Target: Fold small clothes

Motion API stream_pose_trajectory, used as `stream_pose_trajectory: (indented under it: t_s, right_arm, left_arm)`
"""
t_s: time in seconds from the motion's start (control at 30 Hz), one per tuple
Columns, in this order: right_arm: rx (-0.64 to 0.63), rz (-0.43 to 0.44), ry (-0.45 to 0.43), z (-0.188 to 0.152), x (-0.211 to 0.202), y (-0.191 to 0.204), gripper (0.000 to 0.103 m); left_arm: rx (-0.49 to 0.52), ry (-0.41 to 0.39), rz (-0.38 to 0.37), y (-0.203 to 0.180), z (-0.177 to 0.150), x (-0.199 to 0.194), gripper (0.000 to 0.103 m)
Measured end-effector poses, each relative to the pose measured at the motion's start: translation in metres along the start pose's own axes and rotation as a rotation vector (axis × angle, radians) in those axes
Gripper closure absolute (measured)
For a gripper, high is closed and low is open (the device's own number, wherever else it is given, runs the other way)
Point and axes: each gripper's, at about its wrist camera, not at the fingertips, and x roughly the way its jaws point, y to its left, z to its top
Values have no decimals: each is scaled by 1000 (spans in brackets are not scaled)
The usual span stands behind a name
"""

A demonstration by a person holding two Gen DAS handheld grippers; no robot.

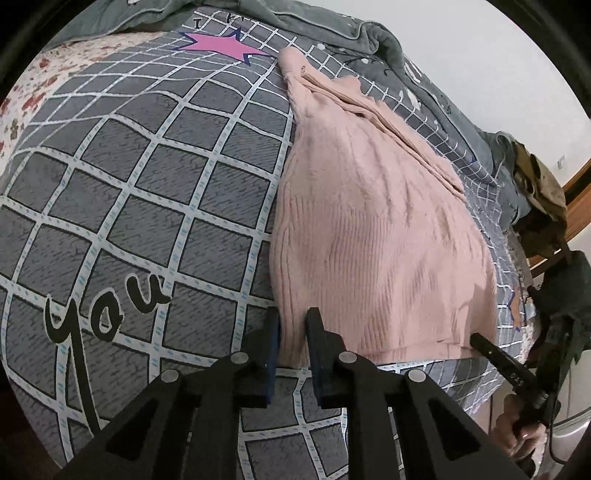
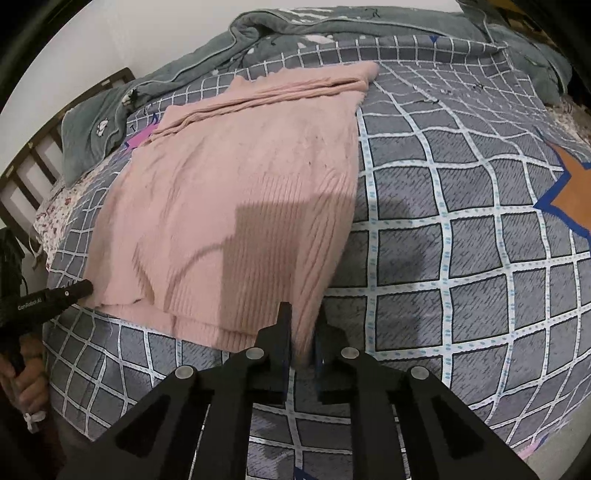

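Observation:
A pink ribbed knit sweater (image 1: 369, 236) lies flat on the bed, its sleeves folded in along the far side; it also shows in the right wrist view (image 2: 236, 192). My left gripper (image 1: 293, 325) is shut on the near left hem corner of the sweater. My right gripper (image 2: 304, 328) is shut on the near right hem corner. Each gripper shows in the other's view: the right one at the hem's right end (image 1: 480, 341), the left one at the hem's left end (image 2: 79, 288).
The bed has a grey cover with a white grid (image 1: 147, 184), a pink star (image 1: 218, 44) and an orange star (image 2: 576, 188). A grey-green quilt (image 2: 332, 26) is bunched along the far side. A wooden bed rail (image 2: 33, 170) stands at the left. The bed's edge is near me.

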Motion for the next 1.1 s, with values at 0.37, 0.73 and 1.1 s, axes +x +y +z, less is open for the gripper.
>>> stream_pose_trajectory:
  t_s: [0.37, 0.73, 1.1]
  right_arm:
    - [58, 118, -65, 2, -27, -11, 98]
    - [140, 303, -150, 28, -60, -22, 98]
    - [153, 429, -278, 98, -84, -24, 98]
  left_arm:
    - [-33, -73, -5, -7, 4, -25, 94]
    - [37, -225, -15, -35, 29, -72, 95]
    - [40, -338, -25, -61, 97, -93, 96]
